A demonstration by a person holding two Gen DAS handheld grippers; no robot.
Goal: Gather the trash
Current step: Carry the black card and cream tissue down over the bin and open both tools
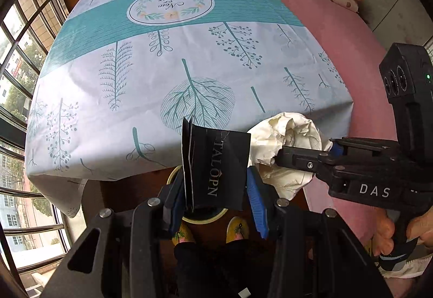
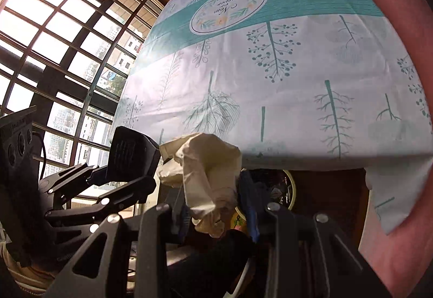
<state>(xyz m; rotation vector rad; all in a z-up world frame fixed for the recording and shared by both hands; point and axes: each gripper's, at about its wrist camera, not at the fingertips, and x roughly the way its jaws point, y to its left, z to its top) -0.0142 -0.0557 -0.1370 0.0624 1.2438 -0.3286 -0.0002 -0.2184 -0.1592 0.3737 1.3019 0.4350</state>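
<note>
Two tongs: left (image 1: 216,187) grips one black packet (image 1: 216,168), right (image 2: 216,206) one crumpled paper (image 2: 205,179).

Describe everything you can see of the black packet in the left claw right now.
The black packet is a flat, folded piece of dark card or foil with pale lettering reading "TALOPN" down one face and thin white edges at its fold. It stands roughly upright in the left claw, with one blue pad against its left side and the other just off its right. It hangs past the table's near edge, above a yellow-rimmed bin. The crumpled white paper in the right claw sits close beside it.
</note>
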